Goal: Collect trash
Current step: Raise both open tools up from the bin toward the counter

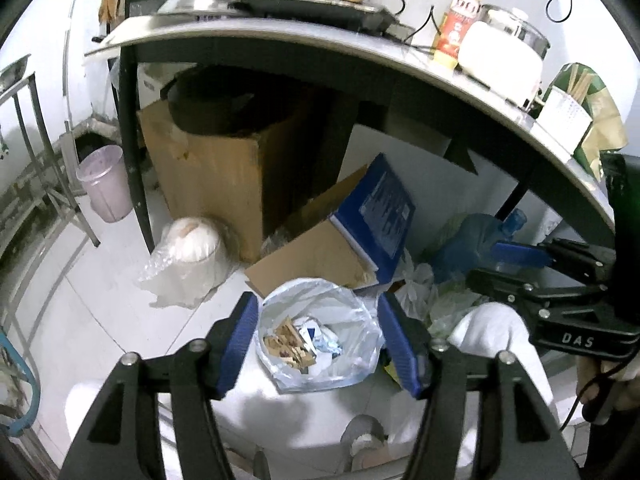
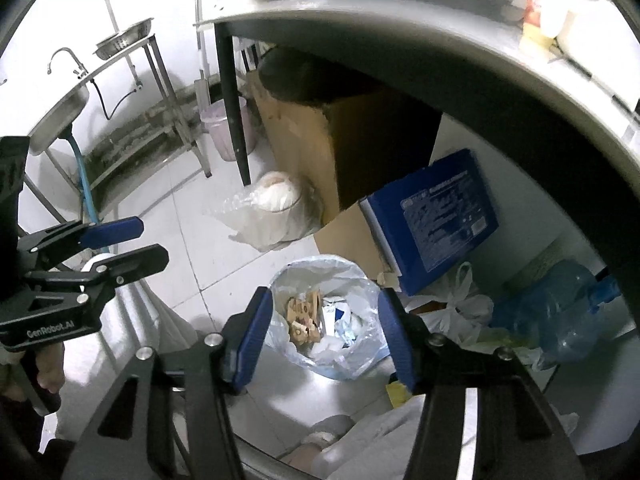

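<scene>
While both grippers are hanging above the bin [image 1: 316,332], the job seems to be sitting between pieces of trash: neither is carrying anything, and the lined bin on the floor below is already holding paper scraps and wrappers. The left gripper [image 1: 316,344] is standing open with nothing between its blue pads, and the right gripper [image 2: 324,332] is likewise open and empty; in each wrist view the bin's mouth is showing in the gap between the fingers, well below them and untouched. Loose trash looks to be lying just right of the bin: a white bag [image 2: 464,300] and a blue bottle [image 2: 552,312] under the table [image 2: 400,12]. Next, I judge, one gripper should be swinging right, lowering onto the bag and closing on a fold.
</scene>
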Motion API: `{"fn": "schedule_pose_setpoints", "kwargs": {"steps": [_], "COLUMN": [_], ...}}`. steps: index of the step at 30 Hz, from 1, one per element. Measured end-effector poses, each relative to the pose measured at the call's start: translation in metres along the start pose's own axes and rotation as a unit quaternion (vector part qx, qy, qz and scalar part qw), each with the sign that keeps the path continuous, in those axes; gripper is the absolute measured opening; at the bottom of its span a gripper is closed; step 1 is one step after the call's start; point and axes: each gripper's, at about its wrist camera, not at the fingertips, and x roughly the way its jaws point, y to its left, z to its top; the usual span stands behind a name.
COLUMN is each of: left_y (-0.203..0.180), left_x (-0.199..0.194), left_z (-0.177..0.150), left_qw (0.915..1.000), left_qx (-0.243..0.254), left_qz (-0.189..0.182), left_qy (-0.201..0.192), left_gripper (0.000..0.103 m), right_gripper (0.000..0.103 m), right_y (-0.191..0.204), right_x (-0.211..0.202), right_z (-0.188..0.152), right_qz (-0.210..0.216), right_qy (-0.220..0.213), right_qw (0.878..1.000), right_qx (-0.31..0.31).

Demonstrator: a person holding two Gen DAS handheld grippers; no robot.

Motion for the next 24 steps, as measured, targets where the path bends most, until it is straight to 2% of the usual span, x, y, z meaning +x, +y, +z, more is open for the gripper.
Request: {"fn": "schedule_pose_setpoints", "kwargs": {"steps": [2, 5, 13, 15, 18, 22, 24], "left_y": [-0.001, -0.005, -0.018, -0.021, -0.025, -0.031, -0.035], "left_x": [-0.008, -0.021, -0.054, -0.063, -0.075, -0.086, -0.091], "left_z": [0.003, 0.007, 0.022, 0.026, 0.032, 0.038, 0.04], "left_qw": [1.0, 0.9997, 0.9975, 0.9968, 0.9954, 0.9935, 0.9925], "left_qx": [0.0, 0.004, 0.012, 0.018, 0.025, 0.026, 0.03], "left_qz": [-0.002, 0.003, -0.005, -0.006, -0.003, -0.004, -0.003], "left_qy": [-0.009, -0.025, -0.069, -0.078, -0.093, -0.111, -0.118], "left_gripper": [0.066, 0.07, 0.085, 0.088, 0.092, 0.102, 0.103], "right_gripper": [0.053, 0.059, 0.066, 0.074, 0.079, 0.081, 0.082], "right_y": [0.0, -0.001, -0.004, -0.006, -0.008, -0.012, -0.012], "right_x": [-0.01, -0.027, -0.071, -0.08, -0.092, -0.11, -0.116], "right_z": [0.001, 0.004, 0.009, 0.01, 0.013, 0.016, 0.018], "right_qz": [-0.003, -0.004, -0.016, -0.017, -0.019, -0.024, -0.026], "right_qy": [-0.009, -0.025, -0.064, -0.073, -0.088, -0.105, -0.111], "right_qw": [1.0, 1.0, 0.998, 0.997, 0.996, 0.994, 0.993], "right_qx": [0.0, 0.002, 0.007, 0.011, 0.016, 0.019, 0.019]}}
